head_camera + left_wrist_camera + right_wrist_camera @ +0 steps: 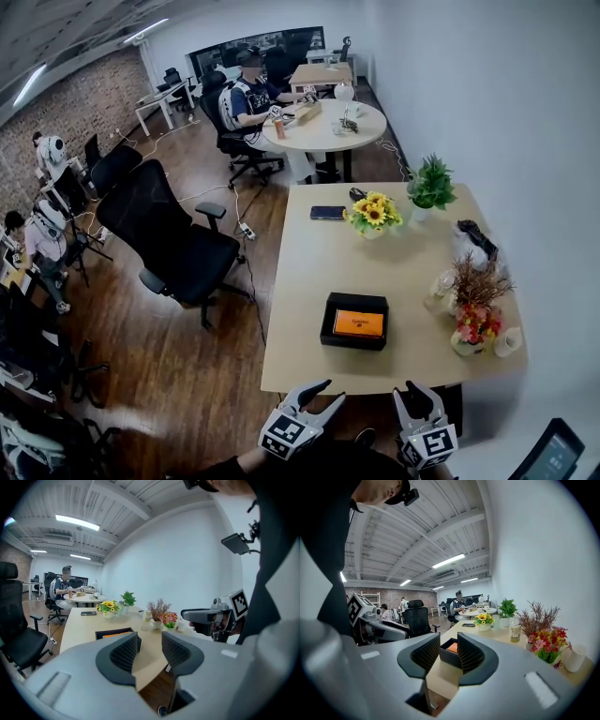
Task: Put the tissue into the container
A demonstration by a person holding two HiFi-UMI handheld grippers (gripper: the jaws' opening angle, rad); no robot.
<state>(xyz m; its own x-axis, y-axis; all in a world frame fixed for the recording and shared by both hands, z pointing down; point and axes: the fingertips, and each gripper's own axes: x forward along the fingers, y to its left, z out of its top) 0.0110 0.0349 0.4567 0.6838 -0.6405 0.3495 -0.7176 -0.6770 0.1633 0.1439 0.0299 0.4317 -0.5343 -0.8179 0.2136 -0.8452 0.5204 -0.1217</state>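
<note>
On the centre table (309, 328): one box (354, 321), one phone (327, 213), four plants (430, 183) (one of sunflowers (373, 214)), one cup (507, 342). Bottom edge, two in all: left gripper (333, 390), right gripper (412, 392).

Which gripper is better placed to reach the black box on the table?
Right, probably. The right gripper, open and empty, points straight at the black rectangular box; the left gripper, also open and empty, sees it off behind one jaw.

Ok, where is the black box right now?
In the head view the black box sits centrally by the table's near edge, left of the red flowers.
</note>
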